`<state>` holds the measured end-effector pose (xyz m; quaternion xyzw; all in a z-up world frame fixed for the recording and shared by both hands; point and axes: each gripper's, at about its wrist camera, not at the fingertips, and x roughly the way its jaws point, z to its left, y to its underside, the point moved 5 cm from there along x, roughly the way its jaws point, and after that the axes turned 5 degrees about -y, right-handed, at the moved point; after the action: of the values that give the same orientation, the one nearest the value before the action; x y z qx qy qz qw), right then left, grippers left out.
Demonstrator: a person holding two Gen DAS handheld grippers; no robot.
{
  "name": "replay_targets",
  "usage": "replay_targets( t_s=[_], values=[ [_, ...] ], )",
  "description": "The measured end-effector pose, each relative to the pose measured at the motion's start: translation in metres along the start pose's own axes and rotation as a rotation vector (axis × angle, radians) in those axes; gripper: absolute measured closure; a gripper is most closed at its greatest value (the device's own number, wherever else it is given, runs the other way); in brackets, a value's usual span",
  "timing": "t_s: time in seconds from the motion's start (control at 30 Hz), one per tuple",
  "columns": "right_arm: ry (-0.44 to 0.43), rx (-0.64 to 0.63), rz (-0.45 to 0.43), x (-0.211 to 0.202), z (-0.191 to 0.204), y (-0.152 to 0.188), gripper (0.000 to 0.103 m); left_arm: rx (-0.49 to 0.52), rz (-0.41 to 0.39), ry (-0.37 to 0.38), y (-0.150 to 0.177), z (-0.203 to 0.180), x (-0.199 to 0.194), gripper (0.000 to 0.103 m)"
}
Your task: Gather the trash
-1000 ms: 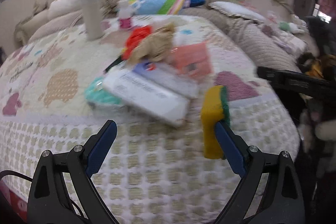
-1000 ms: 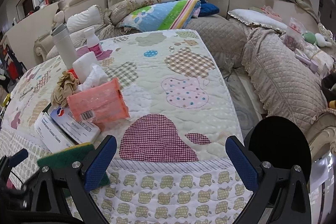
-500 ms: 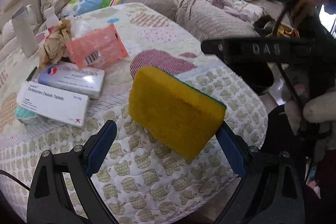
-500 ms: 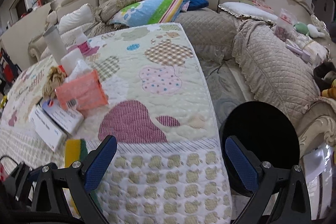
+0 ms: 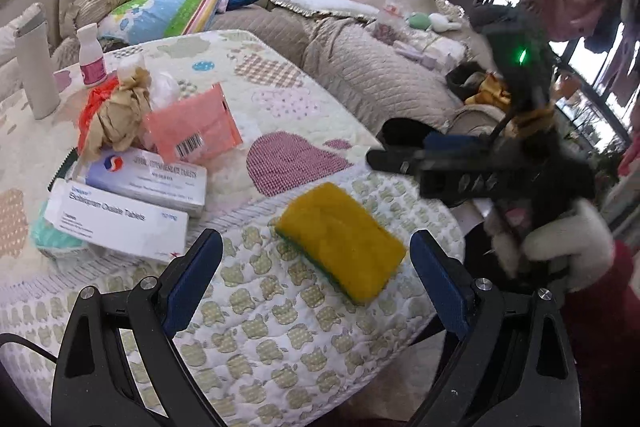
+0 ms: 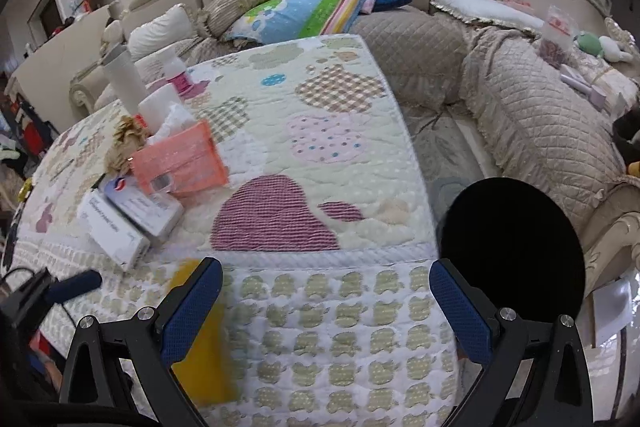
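Yellow sponge lies flat, long axis running near-right to far-left.

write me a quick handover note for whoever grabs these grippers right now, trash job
Left gripper: open, empty, facing the yellow sponge, which lies on the quilted table cover near its edge.
Right gripper: open, empty, low over the cover's edge, next to the black bin beside the table.
Trash pile, back left on the cover: two white tablet boxes, pink packet, crumpled brown paper, red wrapper, tissue.
Done: nothing visibly in the bin; its inside is too dark to see.
Left: sponge and the whole pile. The tall white bottle and small pink-label bottle may not be trash.
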<state>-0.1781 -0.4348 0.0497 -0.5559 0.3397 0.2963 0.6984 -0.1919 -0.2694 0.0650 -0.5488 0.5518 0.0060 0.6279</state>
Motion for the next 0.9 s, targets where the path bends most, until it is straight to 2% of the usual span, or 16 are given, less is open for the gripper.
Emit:
replay_targets(
  t_s=[0.13,0.27,0.47,0.5,0.57,0.7,0.77,0.83,0.87,0.9],
  values=[
    [-0.033,-0.014,0.033,0.008,0.013,0.010,0.000,0.003,-0.020,-0.081,-0.006,0.021,-0.012,0.009],
    [-0.082,-0.032,0.073,0.015,0.033,0.025,0.000,0.025,-0.035,-0.225,-0.011,0.056,-0.016,0.009],
    [-0.081,-0.079,0.134,0.042,0.057,0.049,0.001,-0.029,-0.050,-0.361,-0.035,0.119,-0.015,0.009],
    [-0.078,-0.083,0.127,0.043,0.058,0.049,0.003,-0.037,-0.047,-0.380,-0.039,0.126,-0.013,0.009],
    [-0.072,-0.086,0.116,0.048,0.058,0.052,0.019,-0.052,-0.038,-0.414,-0.048,0.141,-0.008,0.009],
    [-0.089,-0.102,0.116,0.052,0.058,0.052,0.030,-0.048,-0.004,-0.443,-0.063,0.159,0.014,0.009],
    [-0.118,-0.107,0.114,0.050,0.059,0.049,0.044,-0.019,0.001,-0.443,-0.070,0.158,0.024,0.011],
    [-0.111,-0.109,0.108,0.049,0.057,0.045,0.044,0.007,0.014,-0.438,-0.075,0.155,0.034,0.023],
    [-0.098,-0.115,0.103,0.050,0.056,0.042,0.044,0.015,0.033,-0.432,-0.077,0.155,0.040,0.037],
    [-0.089,-0.119,0.098,0.050,0.054,0.040,0.044,0.017,0.053,-0.419,-0.077,0.155,0.045,0.058]
  ],
)
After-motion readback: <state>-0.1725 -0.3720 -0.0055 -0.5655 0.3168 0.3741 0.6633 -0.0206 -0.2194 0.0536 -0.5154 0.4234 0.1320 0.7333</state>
